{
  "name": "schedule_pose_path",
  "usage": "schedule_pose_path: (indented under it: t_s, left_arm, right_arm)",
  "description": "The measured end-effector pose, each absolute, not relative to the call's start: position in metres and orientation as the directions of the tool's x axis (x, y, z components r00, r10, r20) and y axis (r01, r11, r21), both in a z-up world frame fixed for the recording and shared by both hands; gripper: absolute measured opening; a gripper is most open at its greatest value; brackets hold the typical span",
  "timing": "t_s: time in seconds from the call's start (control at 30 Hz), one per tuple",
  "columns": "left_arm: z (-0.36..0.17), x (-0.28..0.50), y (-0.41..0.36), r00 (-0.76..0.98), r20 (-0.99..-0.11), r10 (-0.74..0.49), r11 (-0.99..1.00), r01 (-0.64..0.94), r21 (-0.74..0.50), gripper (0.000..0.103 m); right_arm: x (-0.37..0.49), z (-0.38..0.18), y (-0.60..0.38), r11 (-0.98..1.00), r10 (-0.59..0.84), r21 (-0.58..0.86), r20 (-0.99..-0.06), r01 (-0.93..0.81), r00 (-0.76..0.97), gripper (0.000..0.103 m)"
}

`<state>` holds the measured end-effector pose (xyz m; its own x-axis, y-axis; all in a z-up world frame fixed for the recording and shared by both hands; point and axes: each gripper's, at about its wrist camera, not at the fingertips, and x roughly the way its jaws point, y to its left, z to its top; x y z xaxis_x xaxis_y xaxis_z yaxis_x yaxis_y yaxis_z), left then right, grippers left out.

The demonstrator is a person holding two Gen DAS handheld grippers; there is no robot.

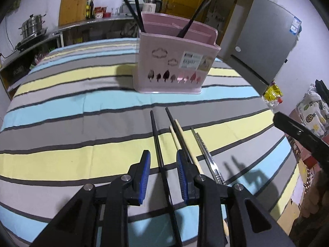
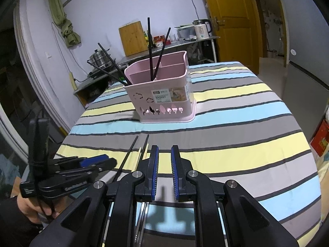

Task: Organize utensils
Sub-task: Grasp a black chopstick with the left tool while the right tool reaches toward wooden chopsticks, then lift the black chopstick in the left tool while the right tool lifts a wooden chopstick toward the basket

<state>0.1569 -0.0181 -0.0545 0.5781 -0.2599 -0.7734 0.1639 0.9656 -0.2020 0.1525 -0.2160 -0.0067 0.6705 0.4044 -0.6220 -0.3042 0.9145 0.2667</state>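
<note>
A pink utensil basket stands on the striped table with several black chopsticks upright in it. On the cloth lie two black chopsticks, two wooden chopsticks and a metal pair. My left gripper is open, low over the table, its blue pads either side of one black chopstick. My right gripper is open and empty above the table's near part; a piece of it shows at the right of the left wrist view.
The table has a striped cloth of grey, yellow and blue. Behind it runs a steel counter with pots, a cutting board and a kettle. A grey fridge stands to the right.
</note>
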Motion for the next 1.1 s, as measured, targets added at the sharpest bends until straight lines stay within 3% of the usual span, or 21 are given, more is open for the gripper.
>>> schedule_pose_path:
  t_s: [0.2,0.37,0.9,1.1]
  left_arm:
    - [-0.073,0.171,-0.022,0.541,-0.805,-0.243,0.970,0.153,-0.190,0.027]
    - [-0.079,0.174,-0.025,0.543,-0.816,-0.199,0.979,0.147,-0.141,0.009]
    - [-0.077,0.168,0.040,0.559,-0.821,-0.117,0.991,0.007,-0.136,0.006]
    - [-0.078,0.179,0.057,0.537,-0.828,-0.161,0.979,-0.019,-0.203,0.007]
  right_arm:
    - [0.158,-0.013,-0.214,0.915,0.403,0.272,-0.636,-0.297,0.658,0.012]
    - [0.165,-0.017,-0.210,0.914,0.406,0.277,-0.647,-0.297,0.645,0.012]
    - [0.202,-0.039,-0.156,0.884,0.455,0.279,-0.699,-0.376,0.551,0.012]
    - [0.223,-0.053,-0.132,0.881,0.446,0.266,-0.741,-0.391,0.502,0.012]
